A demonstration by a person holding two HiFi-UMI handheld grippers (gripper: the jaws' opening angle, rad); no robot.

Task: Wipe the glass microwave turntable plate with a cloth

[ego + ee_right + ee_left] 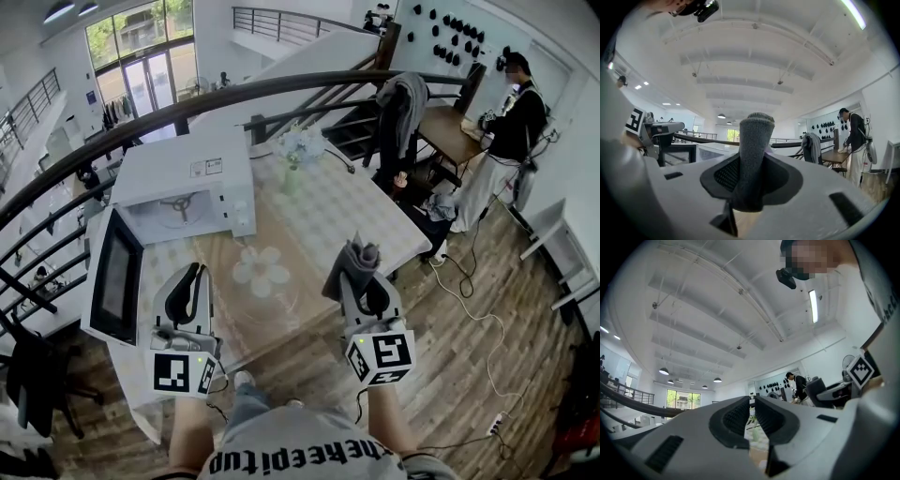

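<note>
The clear glass turntable plate (268, 283) lies flat on the table in the head view, between my two grippers, with a white flower shape showing at its middle. My left gripper (194, 271) is held just left of the plate, jaws together and empty (752, 401). To the plate's right, my right gripper (360, 265) is shut on a folded grey cloth (351, 262) that sticks up past the fingertips (754, 140). Both grippers tilt upward, so their own views show mostly ceiling and no plate.
A white microwave (187, 183) stands at the table's back left, its door (114, 277) swung open toward me. A vase of flowers (298, 150) sits behind the plate. A dark railing (187, 103) curves behind the table. A person (514, 122) stands far right.
</note>
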